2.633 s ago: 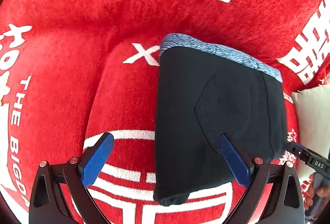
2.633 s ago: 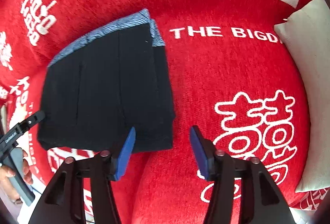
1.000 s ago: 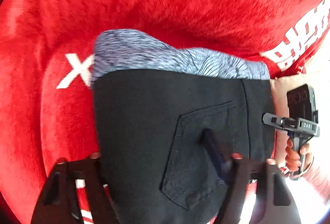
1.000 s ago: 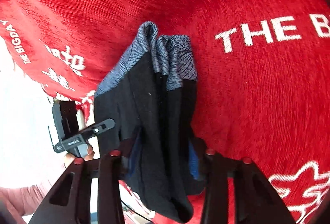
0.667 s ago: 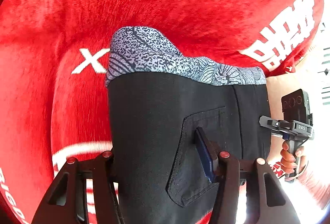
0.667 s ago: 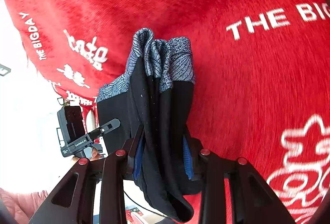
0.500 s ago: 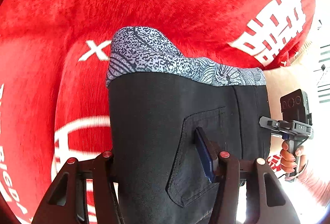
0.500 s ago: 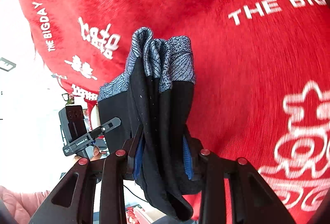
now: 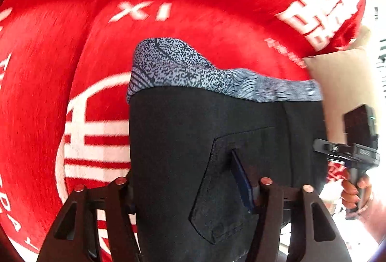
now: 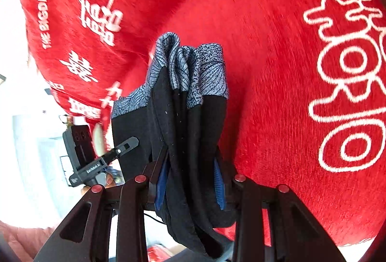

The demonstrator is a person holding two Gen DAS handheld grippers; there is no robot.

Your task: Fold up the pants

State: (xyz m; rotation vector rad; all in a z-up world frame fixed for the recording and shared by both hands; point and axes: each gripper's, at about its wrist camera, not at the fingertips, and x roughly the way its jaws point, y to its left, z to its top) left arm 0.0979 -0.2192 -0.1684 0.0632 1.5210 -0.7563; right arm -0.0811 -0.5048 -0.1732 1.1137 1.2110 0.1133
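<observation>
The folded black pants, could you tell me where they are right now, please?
The folded pants hang between both grippers, above the red blanket; the patterned waistband points away.

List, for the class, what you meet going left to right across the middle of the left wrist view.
Red blanket with white print → black folded pants with patterned waistband → beige cushion → right gripper, seen side-on in the person's hand.

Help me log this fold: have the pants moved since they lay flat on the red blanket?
Yes. The pants are off the red blanket, hanging bunched in the right claw, whereas earlier they lay flat.
</observation>
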